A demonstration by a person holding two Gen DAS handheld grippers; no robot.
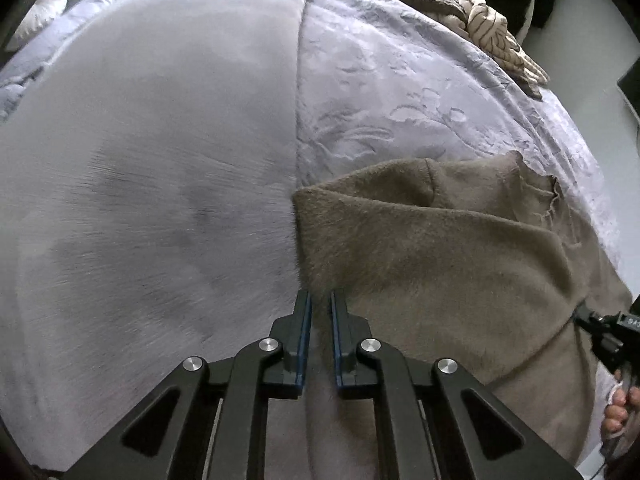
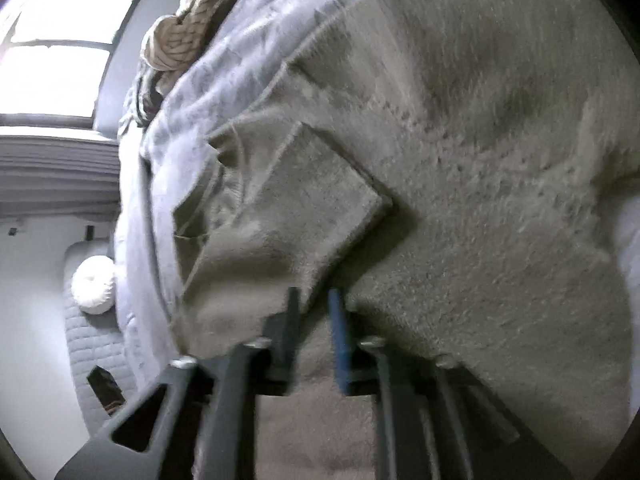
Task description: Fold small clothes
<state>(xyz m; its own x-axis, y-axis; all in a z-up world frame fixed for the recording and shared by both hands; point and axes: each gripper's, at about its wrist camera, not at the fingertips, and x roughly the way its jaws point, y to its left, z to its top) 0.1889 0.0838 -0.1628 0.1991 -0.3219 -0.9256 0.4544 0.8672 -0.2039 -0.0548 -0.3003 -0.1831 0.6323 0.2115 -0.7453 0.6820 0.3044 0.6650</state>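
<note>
The fuzzy brown garment [image 1: 440, 248], partly folded with a frayed hem, lies on the grey bed cover [image 1: 400, 100], its edge pinched by the left gripper [image 1: 320, 300], while the right gripper [image 2: 316, 300] stands loosened around it.

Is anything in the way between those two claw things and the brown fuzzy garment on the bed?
Nothing visible. The left gripper is shut on the brown garment at its edge. The right gripper has the same cloth between its fingers, but blur hides whether they press it.
</note>
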